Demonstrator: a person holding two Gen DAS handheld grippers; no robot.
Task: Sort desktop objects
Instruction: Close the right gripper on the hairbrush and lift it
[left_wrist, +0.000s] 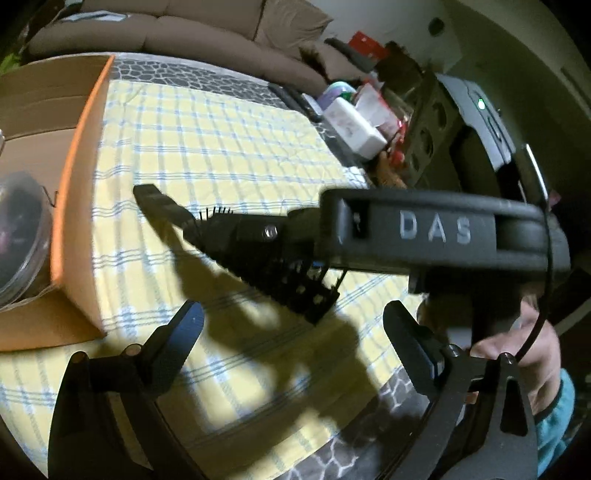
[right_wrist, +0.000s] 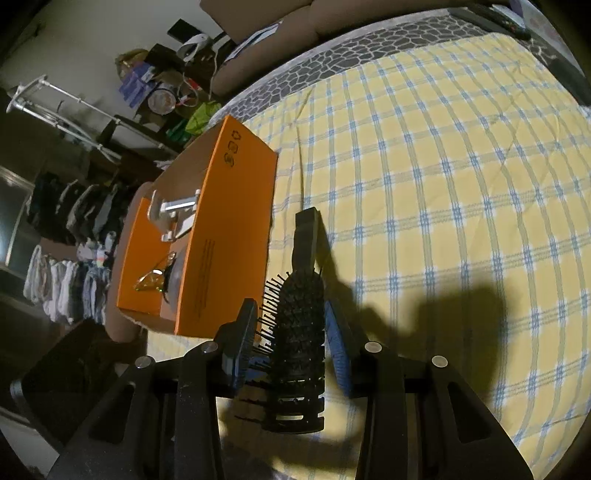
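Note:
A black hairbrush (right_wrist: 301, 325) is lifted above the yellow checked cloth (right_wrist: 424, 177), and my right gripper (right_wrist: 291, 339) is shut on its bristled head. Its handle (right_wrist: 306, 236) points away from the camera. In the left wrist view the same hairbrush (left_wrist: 258, 254) sticks out leftwards from the right gripper's black body (left_wrist: 436, 232), which is marked "DAS". My left gripper (left_wrist: 295, 325) is open just below and in front of the brush, with nothing between its fingers. An open orange box (right_wrist: 225, 221) stands left of the brush.
The orange box (left_wrist: 77, 206) holds a white stand (right_wrist: 173, 218), glasses (right_wrist: 151, 282) and a clear round container (left_wrist: 18, 236). A white box (left_wrist: 354, 129) and clutter sit at the table's far right. A hand (left_wrist: 517, 350) grips the right tool. A sofa lies behind.

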